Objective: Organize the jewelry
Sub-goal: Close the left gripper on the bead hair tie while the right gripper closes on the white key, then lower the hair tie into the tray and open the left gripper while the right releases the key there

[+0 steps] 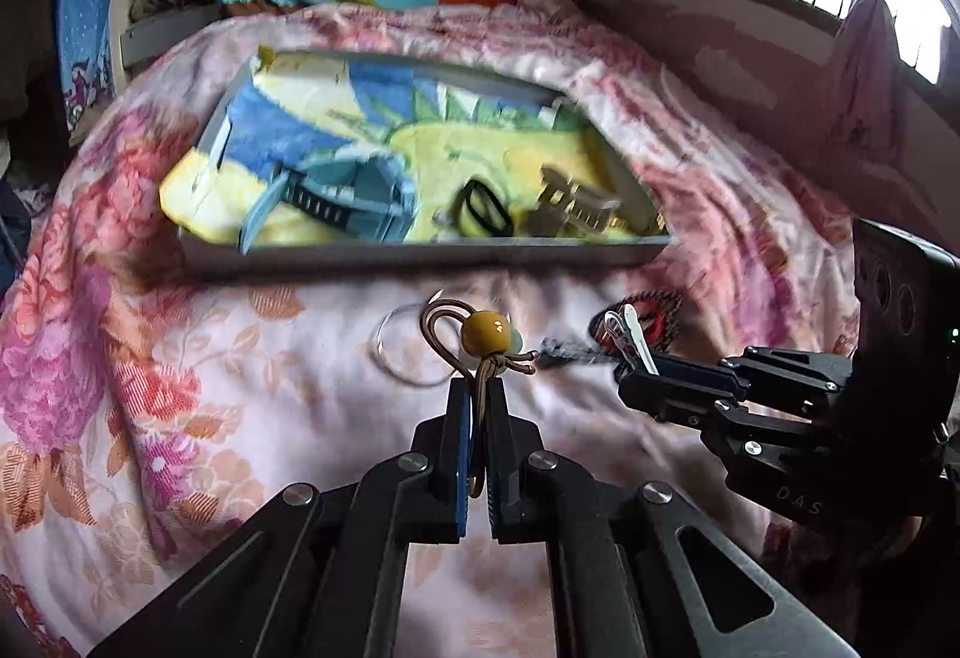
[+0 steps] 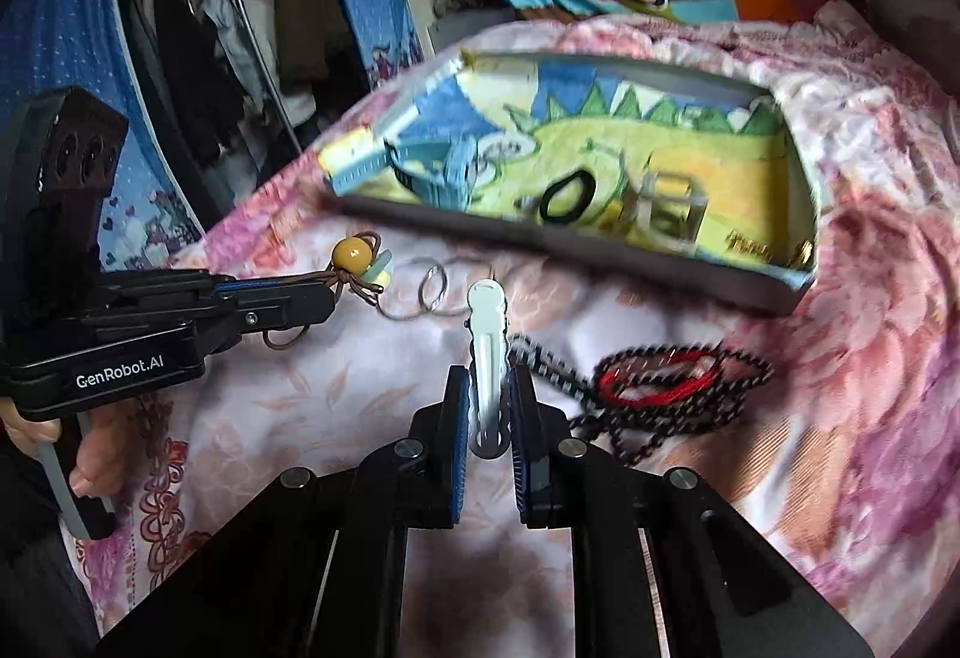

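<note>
- The bed [image 1: 150, 418] carries everything under a soft, rumpled floral cover, and the tray [image 1: 420, 253] sits on it toward the far side. My guess is that a hard push on the tray's near wall could tip or slide it, since nothing firm lies beneath.
- The tray already holds a blue watch [image 1: 336, 196], a black hair tie [image 1: 480, 211] and a clear claw clip [image 1: 570, 208]. Dropping new pieces from height could bounce them out or tangle them with these.
- A braided cord [image 2: 678, 376] with red thread lies on the cover just right of the right gripper [image 2: 489, 388], so it might snag a finger.
- The right gripper's jaws are narrow, pinching a white hair clip [image 2: 487, 334] by its lower half. The clip is smooth and sticks far out, so it could swivel or slip.
- The left gripper [image 1: 477, 394] has its jaws fully closed on the thin cord of a yellow bead tie [image 1: 486, 328]. The bead hangs beyond the tips and may swing, or the cord may slide free.
- A wire ring [image 1: 408, 352] lies on the cover beside the bead, easy to miss.
- Readable writing: "GenRobot.AI" on the left gripper's body, and "DAS" on the right one's.
</note>
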Demonstrator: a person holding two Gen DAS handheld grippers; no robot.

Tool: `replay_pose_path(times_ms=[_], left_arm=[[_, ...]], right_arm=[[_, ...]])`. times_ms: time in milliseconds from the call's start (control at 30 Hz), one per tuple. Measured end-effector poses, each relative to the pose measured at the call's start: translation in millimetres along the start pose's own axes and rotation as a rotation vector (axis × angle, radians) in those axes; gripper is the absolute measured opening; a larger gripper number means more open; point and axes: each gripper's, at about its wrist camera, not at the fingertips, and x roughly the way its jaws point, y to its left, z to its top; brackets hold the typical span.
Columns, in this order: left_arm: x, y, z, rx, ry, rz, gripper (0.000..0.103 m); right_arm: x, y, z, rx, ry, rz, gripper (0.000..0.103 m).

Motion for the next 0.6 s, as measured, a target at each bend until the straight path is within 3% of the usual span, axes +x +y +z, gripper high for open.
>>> replay_pose_path(times_ms=[133,300,600], left_arm=[[-8,-11,5,0.003,-0.117,0.017,0.004],[3,-15,32,-0.032,-0.186,0.027,0.004],[75,-15,97,-0.103,-0.156,0.071,0.004]], right_arm=[[-12,-13,15,-0.037,-0.104,-0.050,0.012],[-18,-49,38,0.039,-0.199,-0.109,0.012],[15,-93,58,0.075,-0.226,-0.193,0.012]])
